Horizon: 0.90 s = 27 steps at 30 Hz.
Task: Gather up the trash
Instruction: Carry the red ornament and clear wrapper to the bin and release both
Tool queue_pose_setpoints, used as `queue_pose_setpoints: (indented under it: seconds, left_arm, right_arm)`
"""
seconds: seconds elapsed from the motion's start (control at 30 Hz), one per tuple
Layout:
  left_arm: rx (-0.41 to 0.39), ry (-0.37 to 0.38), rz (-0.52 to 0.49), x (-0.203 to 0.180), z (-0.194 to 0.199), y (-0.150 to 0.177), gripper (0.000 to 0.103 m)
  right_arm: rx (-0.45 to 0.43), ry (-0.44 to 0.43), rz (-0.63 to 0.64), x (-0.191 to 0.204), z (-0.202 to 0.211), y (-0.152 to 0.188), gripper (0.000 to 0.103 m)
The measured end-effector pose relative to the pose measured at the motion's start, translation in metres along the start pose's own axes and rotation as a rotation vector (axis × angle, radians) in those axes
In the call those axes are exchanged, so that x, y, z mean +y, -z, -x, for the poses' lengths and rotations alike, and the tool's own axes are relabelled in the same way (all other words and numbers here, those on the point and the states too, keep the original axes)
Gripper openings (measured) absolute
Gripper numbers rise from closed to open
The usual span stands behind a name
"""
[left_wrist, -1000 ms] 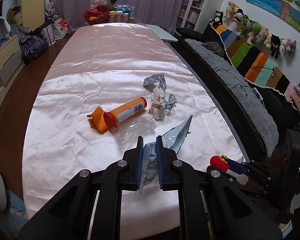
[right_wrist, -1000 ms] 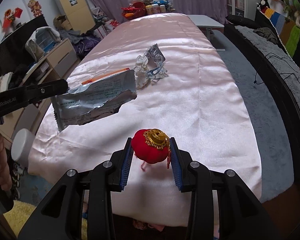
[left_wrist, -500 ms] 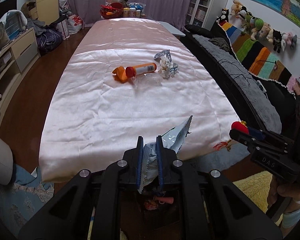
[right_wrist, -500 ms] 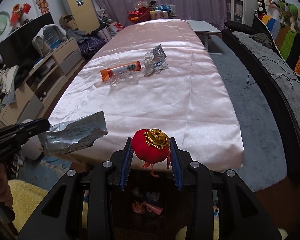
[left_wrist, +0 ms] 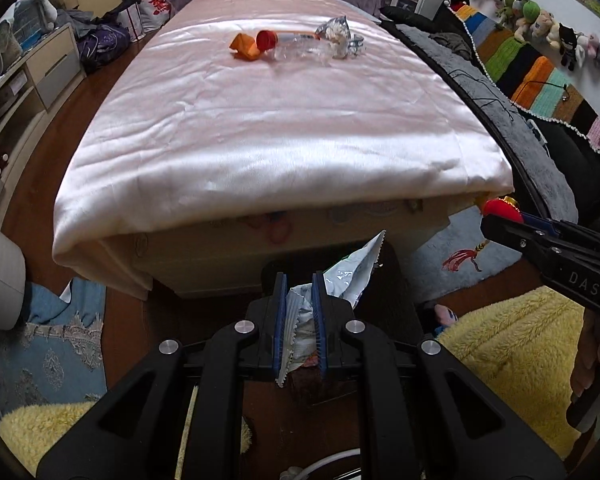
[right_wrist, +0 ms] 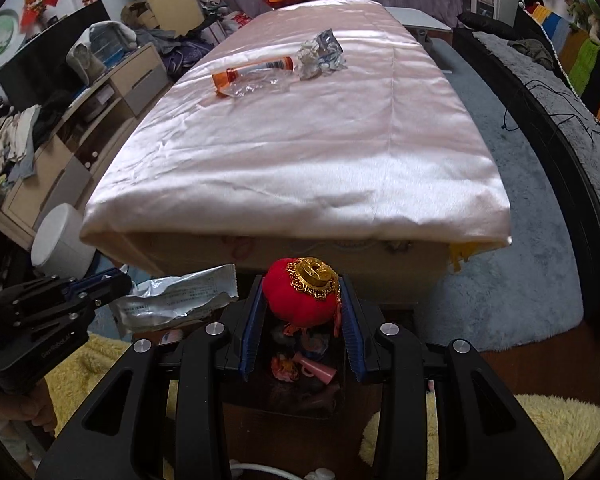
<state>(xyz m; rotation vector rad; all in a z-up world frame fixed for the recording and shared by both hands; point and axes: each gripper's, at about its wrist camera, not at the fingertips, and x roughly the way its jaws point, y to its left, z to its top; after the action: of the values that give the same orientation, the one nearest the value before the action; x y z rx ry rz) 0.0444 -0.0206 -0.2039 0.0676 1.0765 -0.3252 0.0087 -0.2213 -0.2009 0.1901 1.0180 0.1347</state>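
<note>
With the left gripper (left_wrist: 299,312) clamped on the wrapper (left_wrist: 350,270) and the right gripper (right_wrist: 302,316) on the red ornament (right_wrist: 300,300), centre both over the dark bin (right_wrist: 296,380) off the table's near edge (right_wrist: 292,232) before releasing.

The table (left_wrist: 284,128) fills the middle of both views. A bottle (right_wrist: 256,70) lies on its far part, with crumpled wrappers (right_wrist: 320,56) just right of it. Near the bottom, the left gripper (left_wrist: 298,316) holds a packet (left_wrist: 340,276) and the right gripper (right_wrist: 300,320) holds a lantern toy (right_wrist: 300,296), both over a bin (right_wrist: 300,376) before the table.
</note>
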Motion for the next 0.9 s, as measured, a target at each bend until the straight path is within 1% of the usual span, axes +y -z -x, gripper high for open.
queue_pose_setpoints:
  seconds: [0.33, 0.43, 0.53, 0.73, 0.9]
  left_arm:
    - [0.109, 0.025, 0.002, -0.007, -0.050, 0.028, 0.011]
    - [0.126, 0.039, 0.009, -0.007, -0.059, 0.031, 0.011]
    - [0.146, 0.078, 0.021, -0.005, -0.068, 0.035, 0.011]
    - [0.166, 0.088, 0.022, -0.006, -0.078, 0.039, 0.011]
    - [0.183, 0.103, 0.021, -0.006, -0.083, 0.038, 0.013]
  right_arm:
    - [0.100, -0.033, -0.012, 0.005, -0.040, 0.026, 0.037]
    - [0.130, -0.040, -0.012, 0.007, -0.052, 0.029, 0.037]
    - [0.158, -0.041, -0.014, 0.007, -0.062, 0.031, 0.037]
    - [0.216, -0.044, -0.016, 0.007, -0.080, 0.030, 0.037]
    - [0.230, -0.057, -0.022, 0.009, -0.086, 0.026, 0.039]
